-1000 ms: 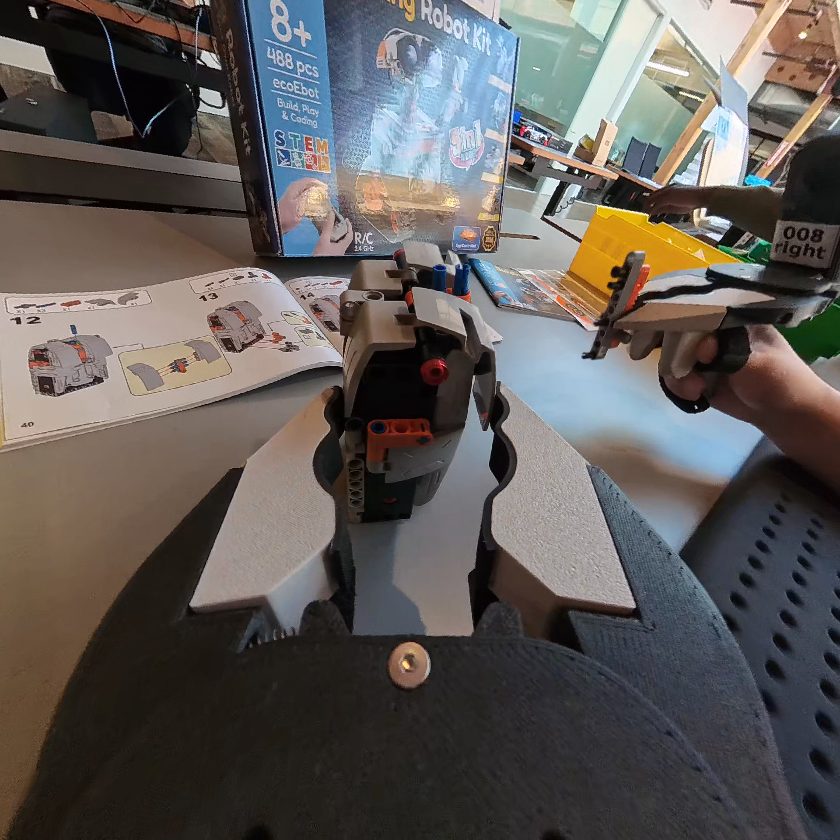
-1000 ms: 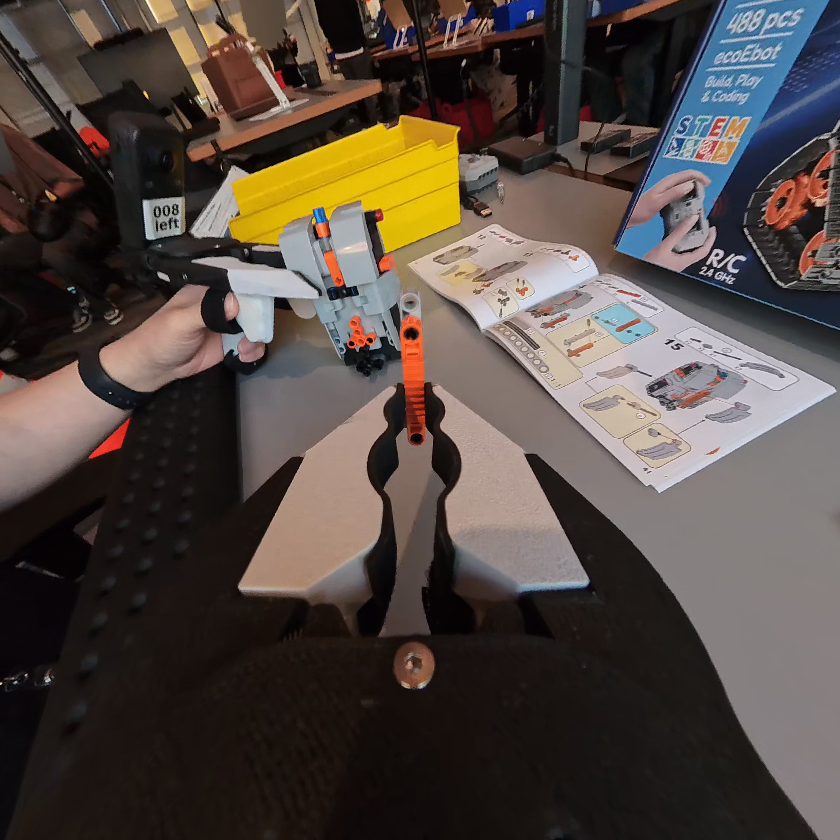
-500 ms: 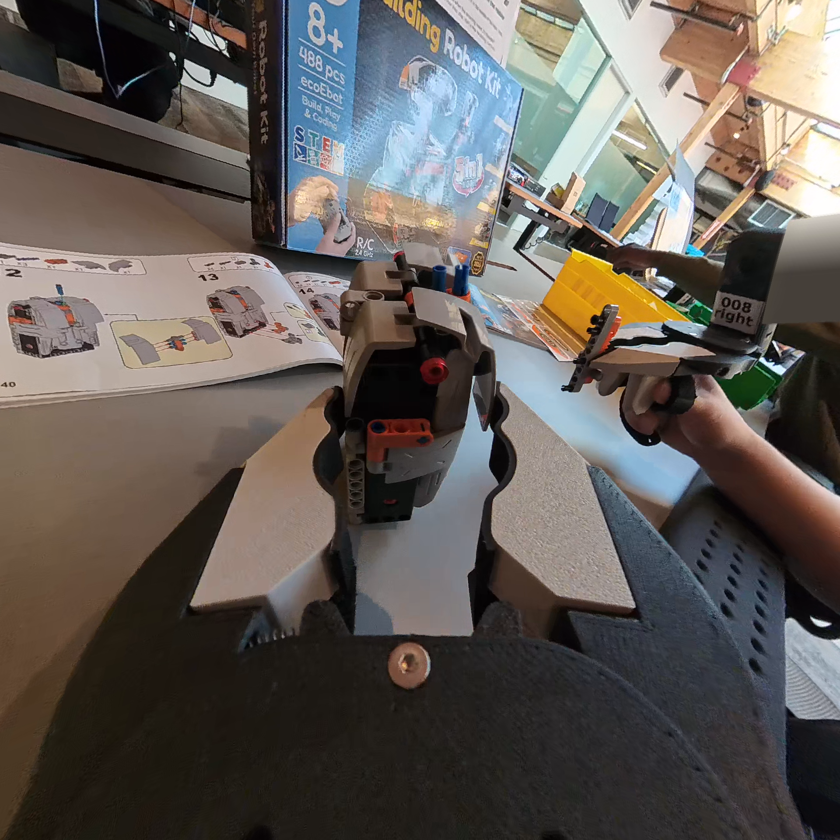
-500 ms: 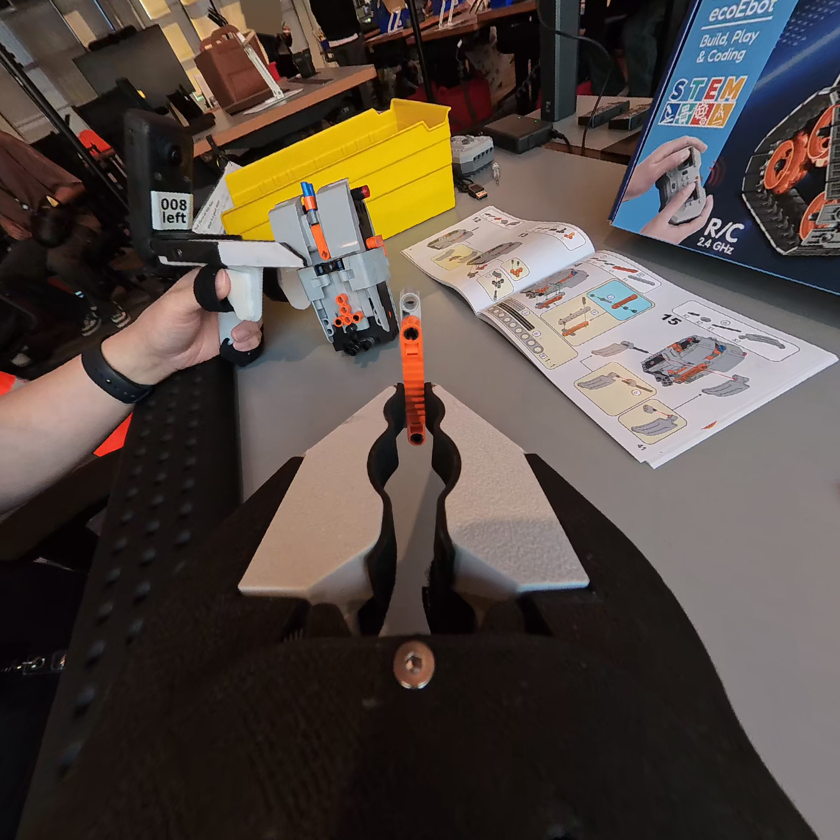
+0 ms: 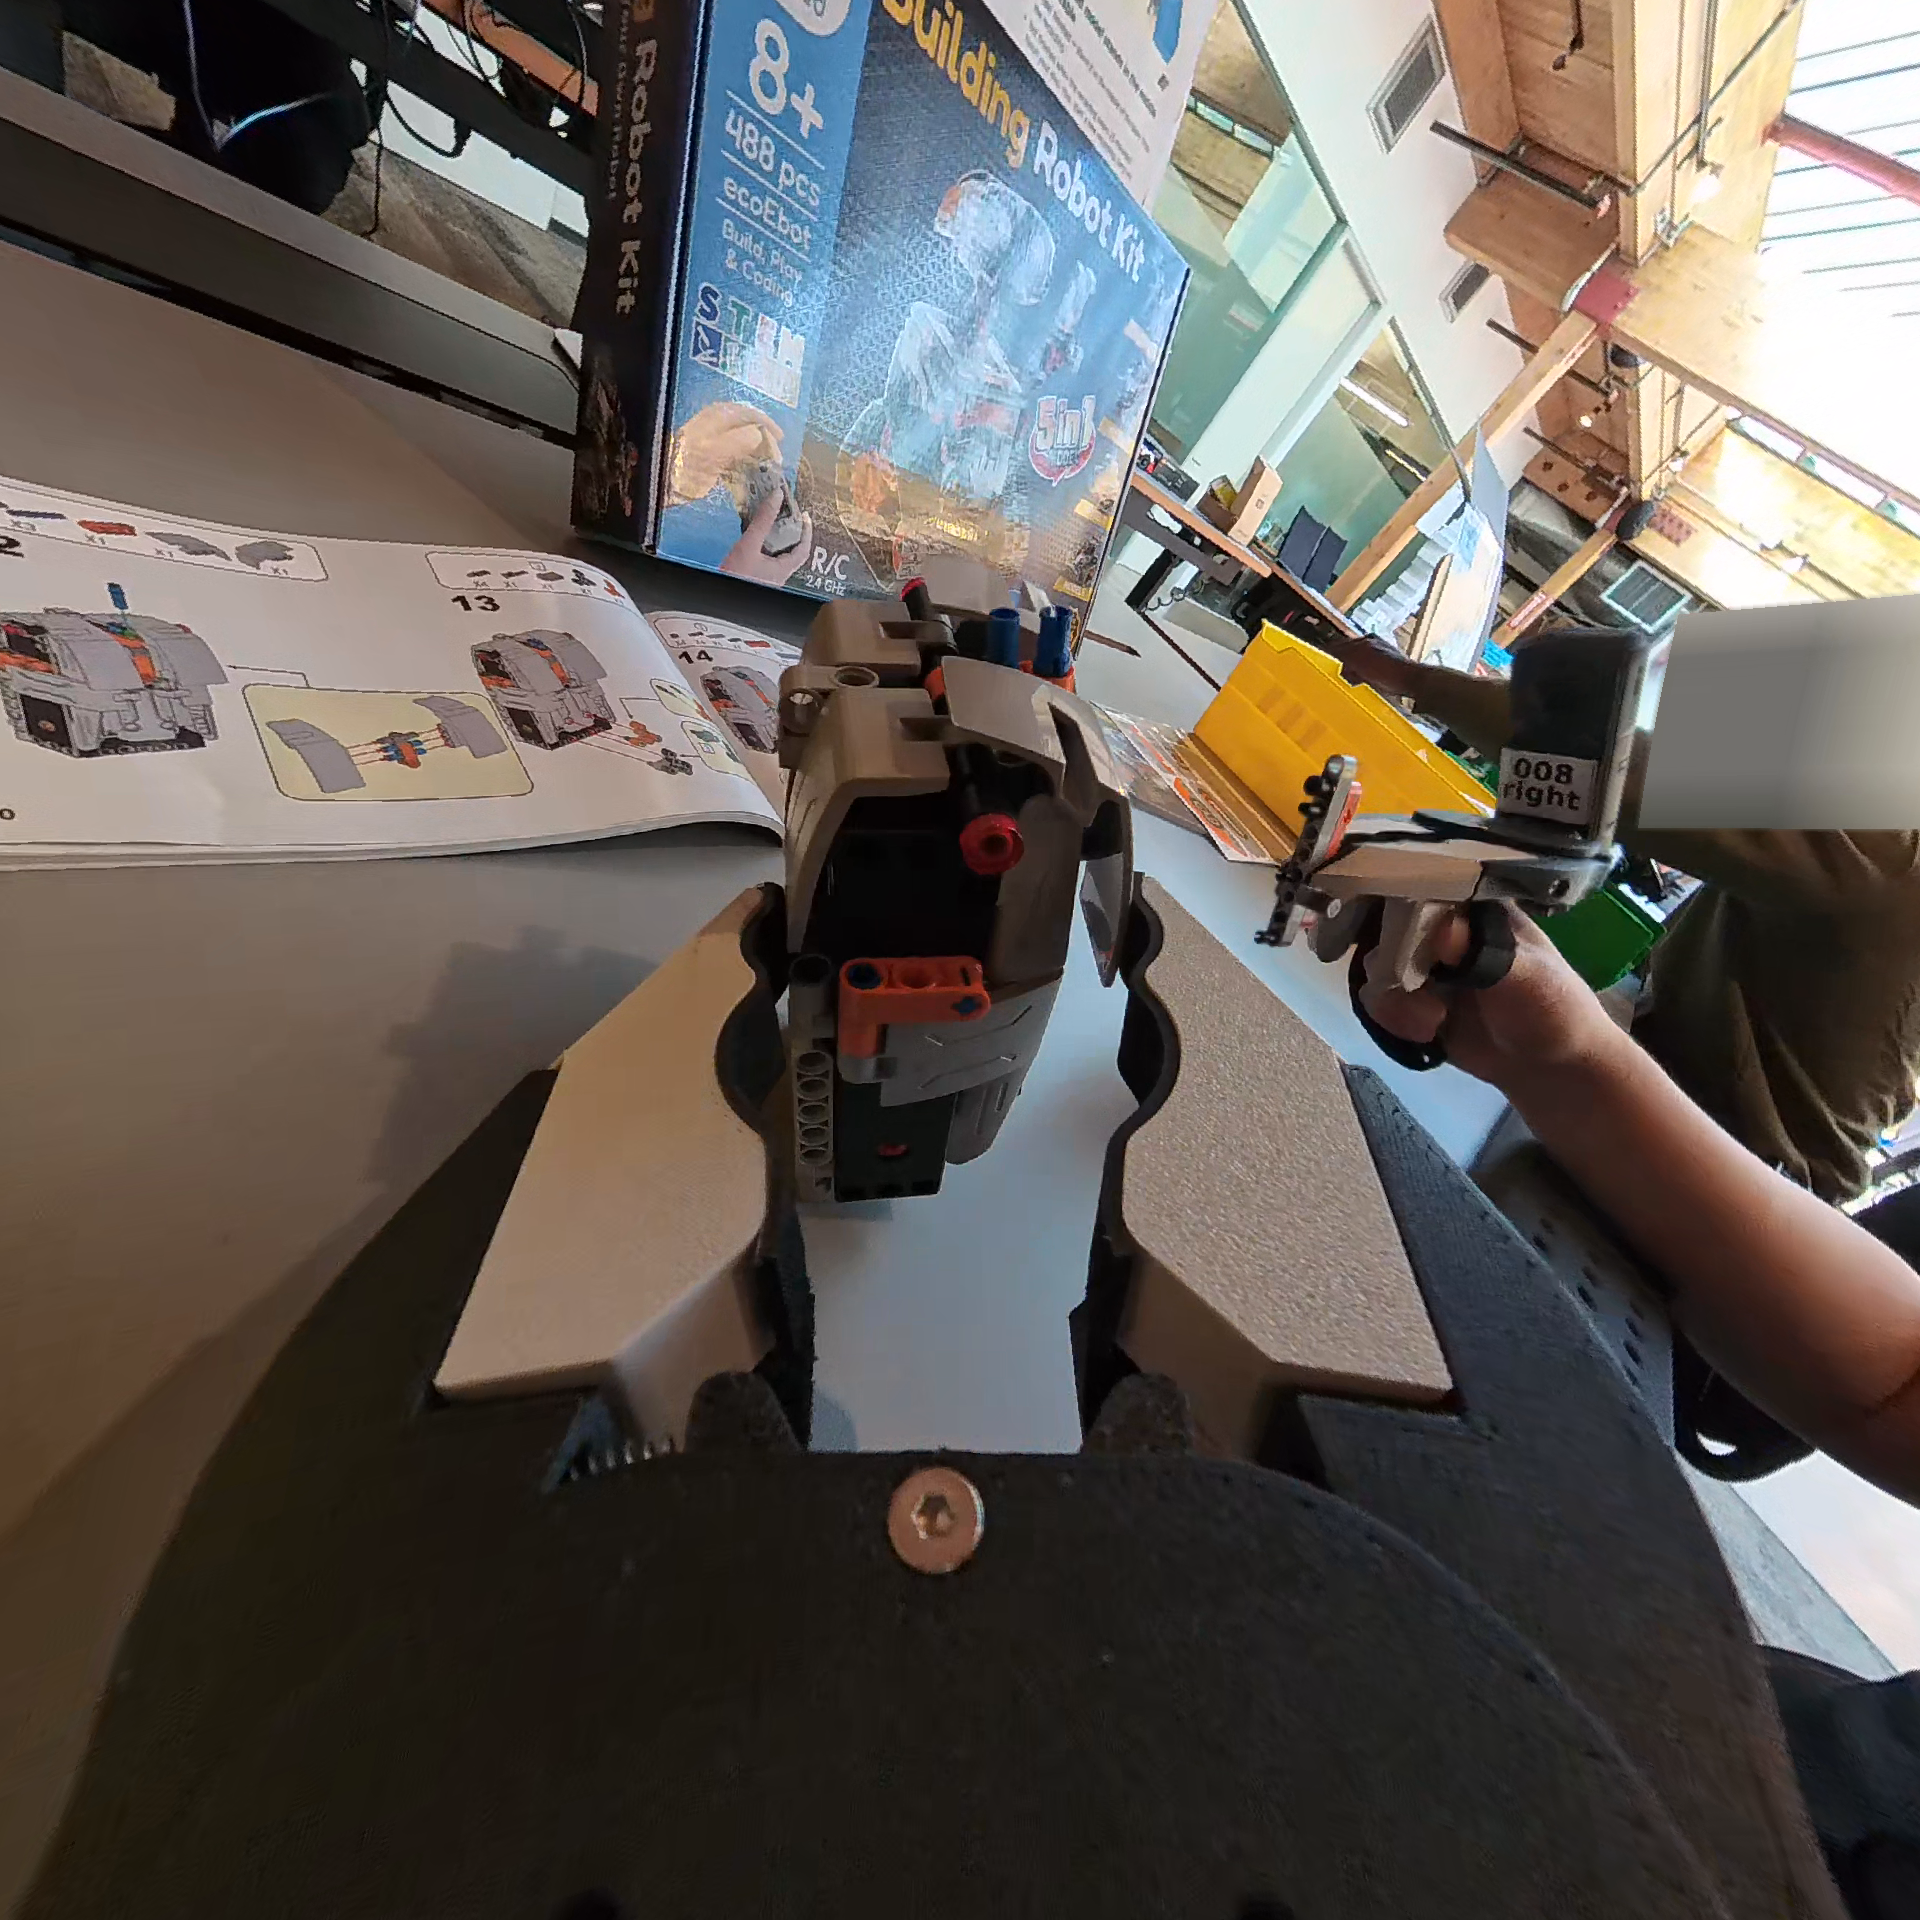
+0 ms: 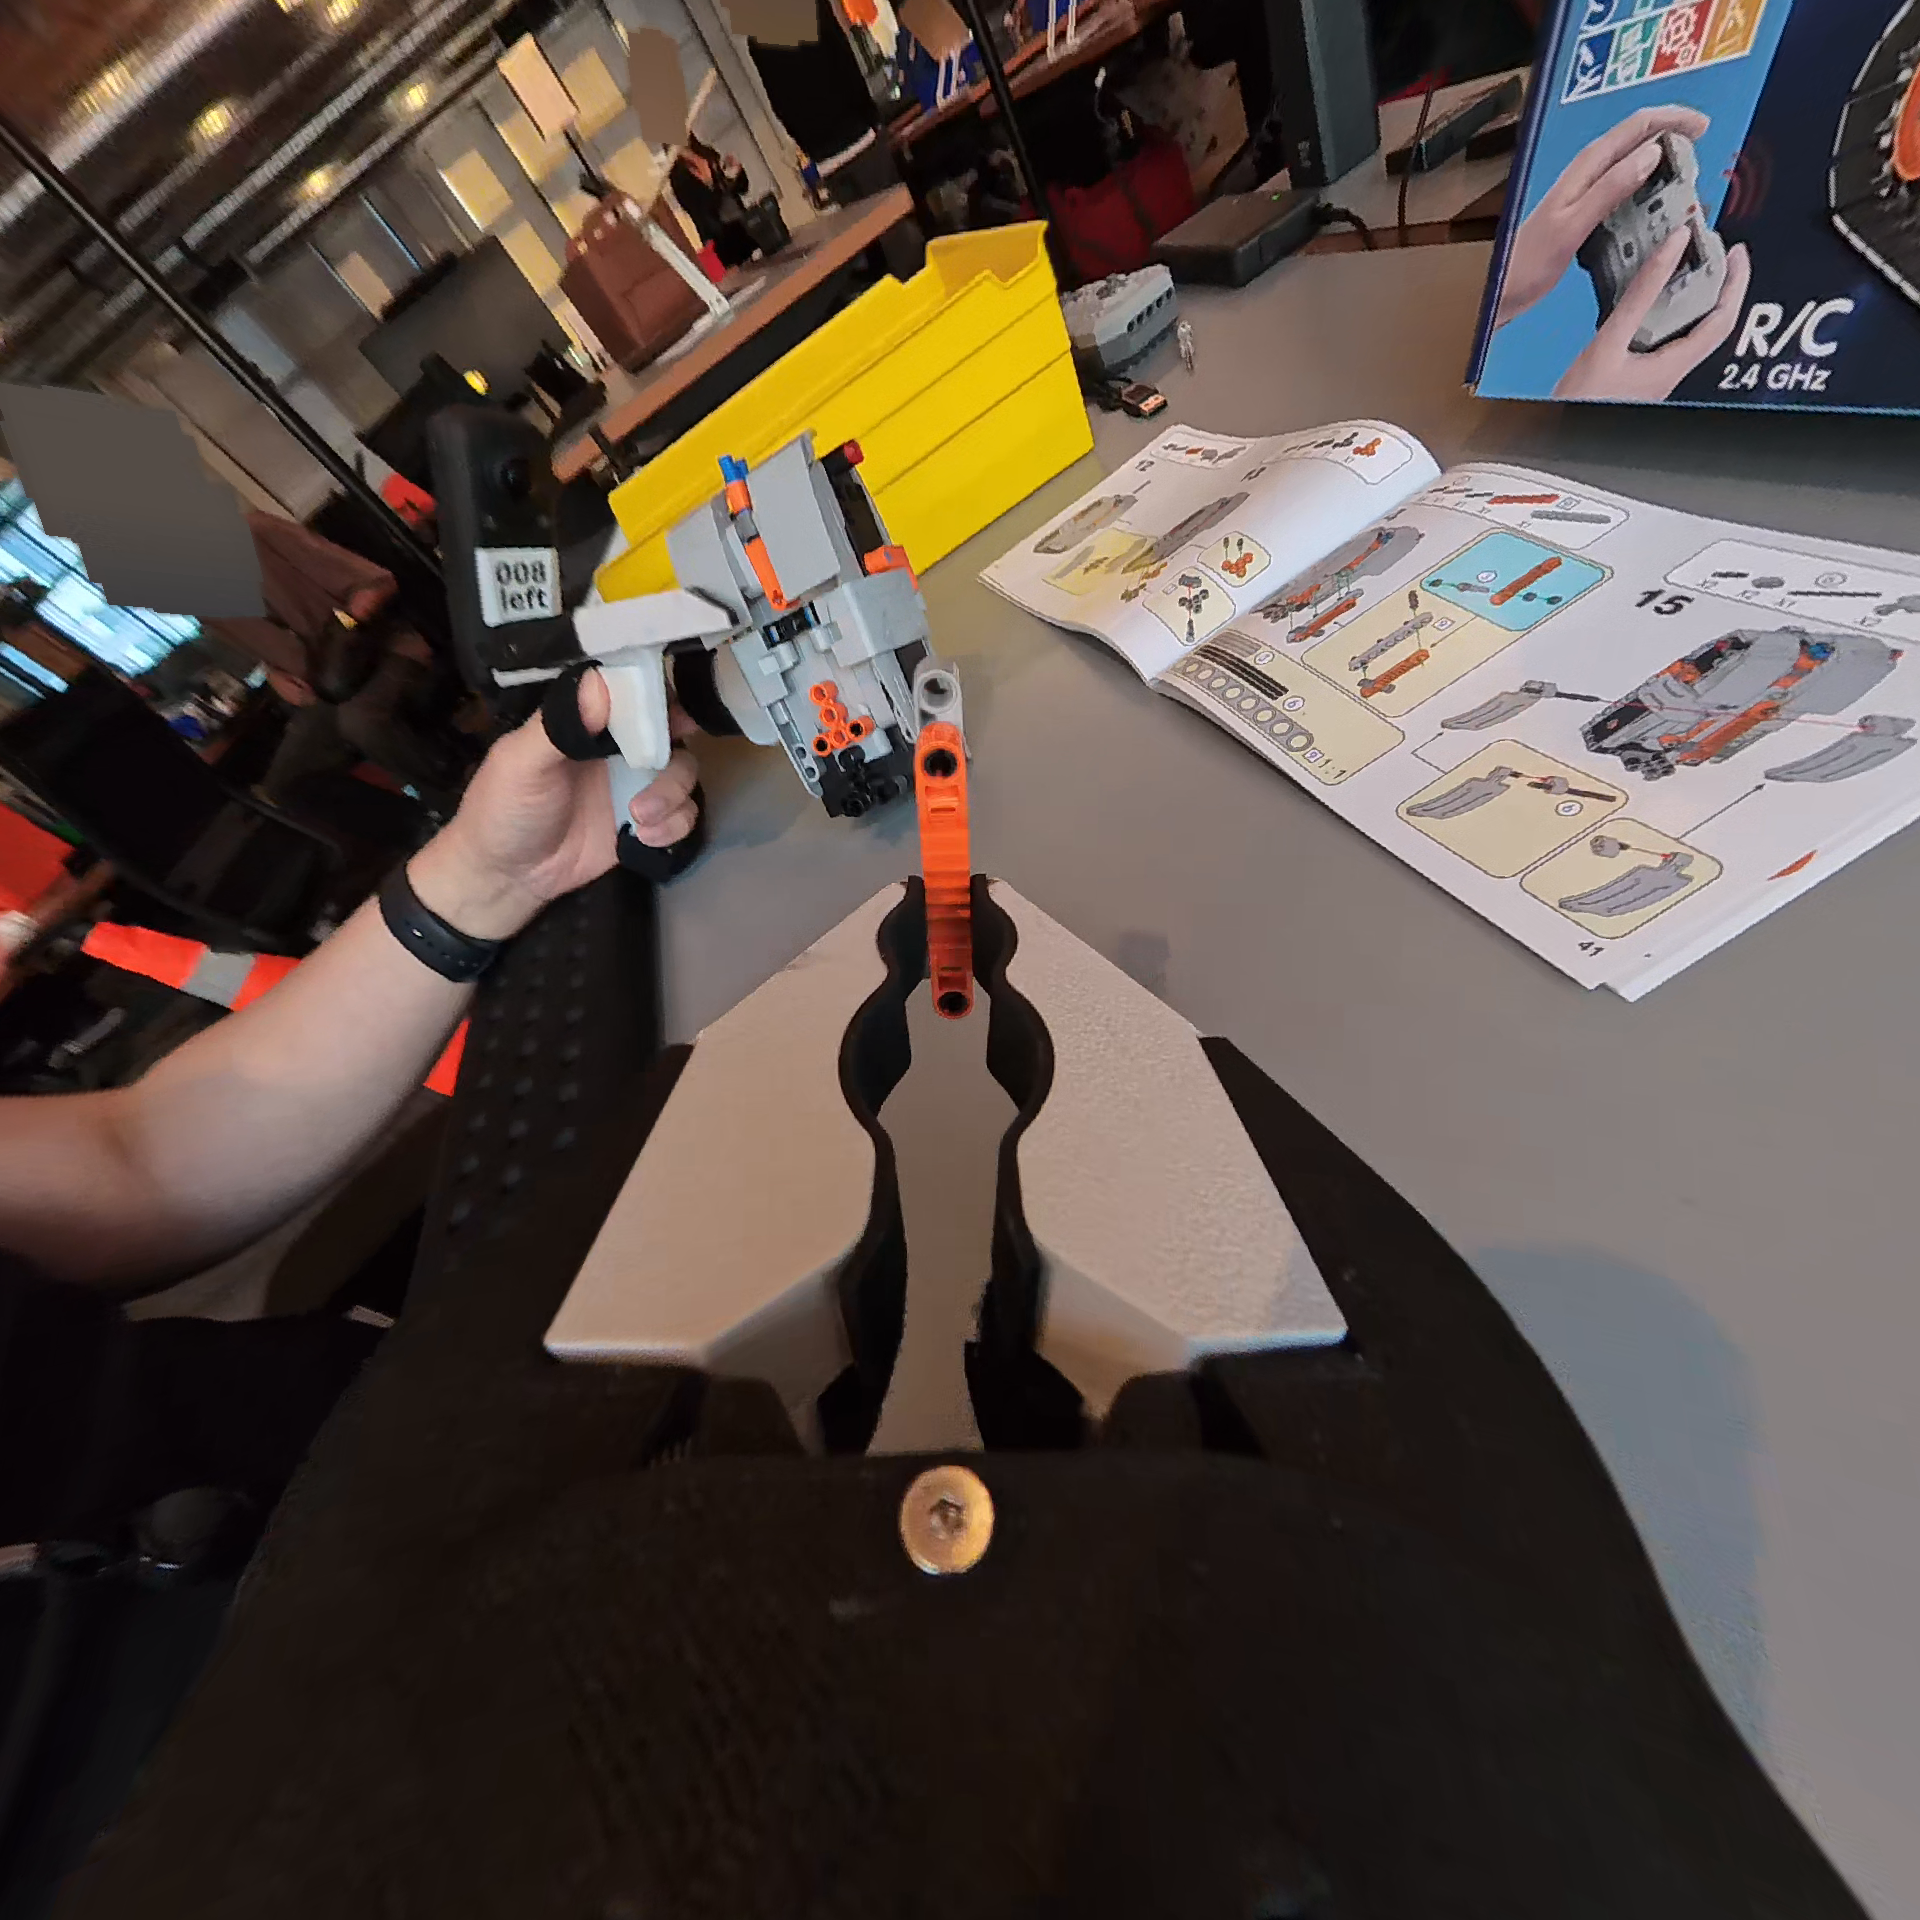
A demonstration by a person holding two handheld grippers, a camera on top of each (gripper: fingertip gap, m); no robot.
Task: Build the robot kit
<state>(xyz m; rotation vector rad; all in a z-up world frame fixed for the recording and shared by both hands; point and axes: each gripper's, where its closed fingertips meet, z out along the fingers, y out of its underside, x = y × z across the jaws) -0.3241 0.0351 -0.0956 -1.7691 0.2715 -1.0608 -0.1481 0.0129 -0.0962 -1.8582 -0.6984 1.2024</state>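
In the left wrist view, the left gripper [image 5: 951, 904] is clamped on a half-built grey and black robot model [image 5: 925, 1039]. Its two pads press the sides of the model, which is lifted off the grey table [image 5: 260, 1039] and stands upright between them.

In the right wrist view, the right gripper [image 6: 945, 899] is closed on a thin orange beam [image 6: 943, 831]. The beam points forward and carries a small grey piece [image 6: 938, 694] at its far end. This end is just beside the lower corner of the model, but I cannot tell if they touch.

On the near left a black perforated surface [image 6: 551, 1039] meets the table edge, under the left hand [image 6: 561, 810]. To the right lies an open instruction booklet [image 6: 1455, 675], well apart from both grippers, and the table between is bare. Farther off stands a yellow bin [image 6: 935, 395], with a small grey block [image 6: 1117, 312] beside it and the blue kit box [image 6: 1714, 208] at the far right.
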